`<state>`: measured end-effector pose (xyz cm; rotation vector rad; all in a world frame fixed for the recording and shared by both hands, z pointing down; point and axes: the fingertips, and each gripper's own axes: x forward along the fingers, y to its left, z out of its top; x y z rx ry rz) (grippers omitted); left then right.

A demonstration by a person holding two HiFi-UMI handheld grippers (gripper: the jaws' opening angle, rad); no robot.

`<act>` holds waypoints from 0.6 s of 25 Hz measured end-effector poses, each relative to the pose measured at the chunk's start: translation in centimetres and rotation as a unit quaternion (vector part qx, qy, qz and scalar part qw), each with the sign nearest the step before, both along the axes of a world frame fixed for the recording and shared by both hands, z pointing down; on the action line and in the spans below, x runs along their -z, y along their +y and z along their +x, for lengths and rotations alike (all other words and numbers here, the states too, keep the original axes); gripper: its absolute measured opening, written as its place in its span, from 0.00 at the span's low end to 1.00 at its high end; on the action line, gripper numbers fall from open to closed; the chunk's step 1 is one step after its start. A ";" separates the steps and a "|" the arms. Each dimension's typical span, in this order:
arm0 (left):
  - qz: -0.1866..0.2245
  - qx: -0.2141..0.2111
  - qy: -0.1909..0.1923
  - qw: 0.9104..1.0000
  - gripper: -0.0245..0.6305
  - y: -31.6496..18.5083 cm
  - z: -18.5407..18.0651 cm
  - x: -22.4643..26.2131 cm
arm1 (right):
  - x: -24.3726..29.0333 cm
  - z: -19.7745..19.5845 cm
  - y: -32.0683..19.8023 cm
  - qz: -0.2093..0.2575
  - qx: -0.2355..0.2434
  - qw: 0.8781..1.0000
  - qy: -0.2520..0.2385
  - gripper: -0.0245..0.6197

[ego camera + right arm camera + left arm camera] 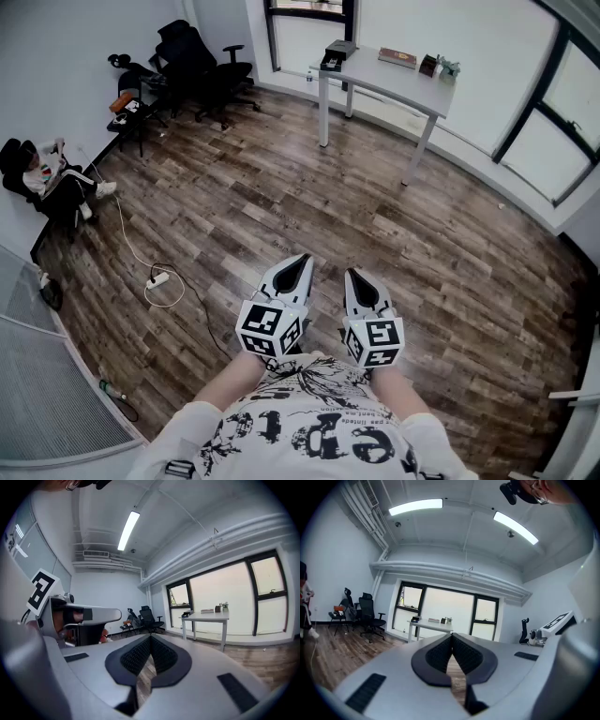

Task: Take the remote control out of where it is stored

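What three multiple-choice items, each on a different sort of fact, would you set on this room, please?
1. Where does the white table stand?
A) by the windows
B) next to the seated person
C) right beneath the grippers

2. What colour are the office chairs in the far corner?
A) red
B) white
C) black

3. How do the jaws of the left gripper and the right gripper stand?
A) both wide apart
B) both together, nothing between
C) the left closed on a remote control

Key:
1 A: the table stands across the room, along the glazing.
2 C: seats and backs show black in the head view.
3 B: each gripper view shows the pads meeting, with only floor beyond.
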<state>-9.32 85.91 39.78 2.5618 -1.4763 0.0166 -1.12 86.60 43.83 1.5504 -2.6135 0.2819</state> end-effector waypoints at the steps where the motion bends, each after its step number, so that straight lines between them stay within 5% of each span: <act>1: 0.002 0.000 -0.010 1.000 0.05 0.0 0.0 -0.1 | -0.1 -0.1 -0.1 -0.002 0.001 1.000 0.000 0.04; 15: -0.006 -0.014 -0.005 1.000 0.05 -1.0 -0.3 -0.7 | -1.4 -0.4 -1.5 -0.027 -0.001 1.000 -0.008 0.04</act>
